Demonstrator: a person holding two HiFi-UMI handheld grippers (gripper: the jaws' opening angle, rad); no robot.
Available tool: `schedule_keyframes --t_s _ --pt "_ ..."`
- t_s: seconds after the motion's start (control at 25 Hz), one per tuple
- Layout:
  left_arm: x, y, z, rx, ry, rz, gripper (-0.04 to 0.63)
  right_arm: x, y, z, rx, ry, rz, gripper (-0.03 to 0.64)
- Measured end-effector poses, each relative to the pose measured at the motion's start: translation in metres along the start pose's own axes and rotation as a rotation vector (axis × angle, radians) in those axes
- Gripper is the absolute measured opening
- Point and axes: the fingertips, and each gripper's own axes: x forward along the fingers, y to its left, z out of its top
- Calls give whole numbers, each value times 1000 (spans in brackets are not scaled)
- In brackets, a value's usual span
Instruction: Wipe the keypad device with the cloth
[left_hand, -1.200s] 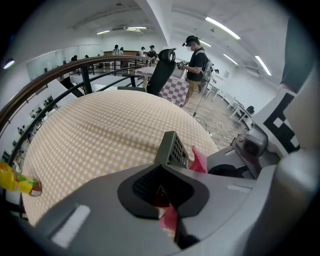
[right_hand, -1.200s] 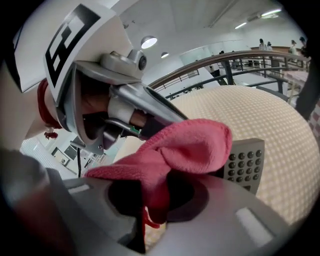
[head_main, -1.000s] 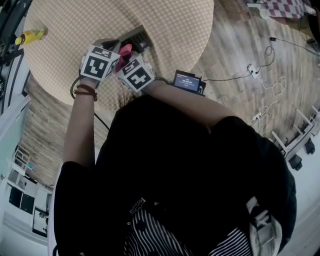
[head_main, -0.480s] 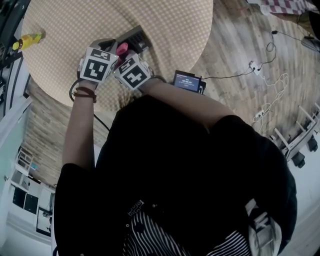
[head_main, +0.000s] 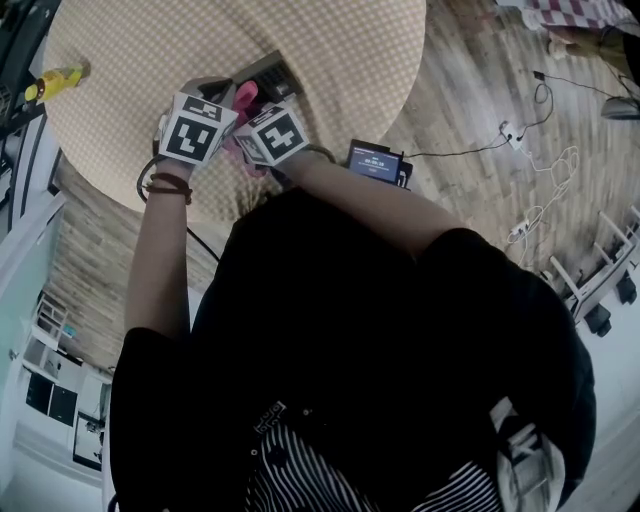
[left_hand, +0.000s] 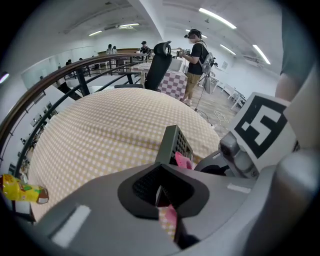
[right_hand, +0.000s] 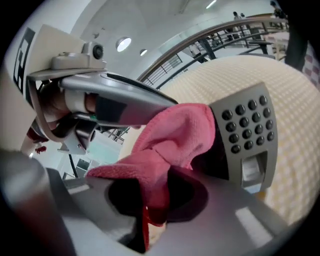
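Indoors, round checked table (head_main: 350, 60), wood floor (head_main: 480, 90), left gripper (left_hand: 160, 194) clamped on keypad device (left_hand: 175, 145), right gripper (right_hand: 145, 210) clamped on pink cloth (right_hand: 175, 135).

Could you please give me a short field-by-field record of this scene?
left gripper: jaws shut on the keypad device, holding it upright
right gripper: jaws shut on the pink cloth
cloth contact: against the device, beside its keys
table: round, checked covering
other: yellow packet at the table edge

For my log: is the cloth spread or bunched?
Bunched: the pink cloth sits crumpled in the right gripper's shut jaws, beside the keypad device.
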Motion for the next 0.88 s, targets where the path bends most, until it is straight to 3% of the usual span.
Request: schedule_keyframes --t_s 0.2,0.44,0.56,0.68,0.88 --pt "-1 2 -4 5 0 7 0 10 -13 -33 8 74 -26 64" --pt "0 5 -8 -15 11 -28 0 11 -19 -38 213 98 28 64" --pt "0 3 -8 -4 21 -36 0 -3 -11 -7 135 1 13 64" --pt "-1 4 -7 -2 13 -24 0 -10 -1 27 109 -114 60 64" --pt "-2 3 -8 -17 14 -24 0 -8 -3 15 102 -73 45 64"
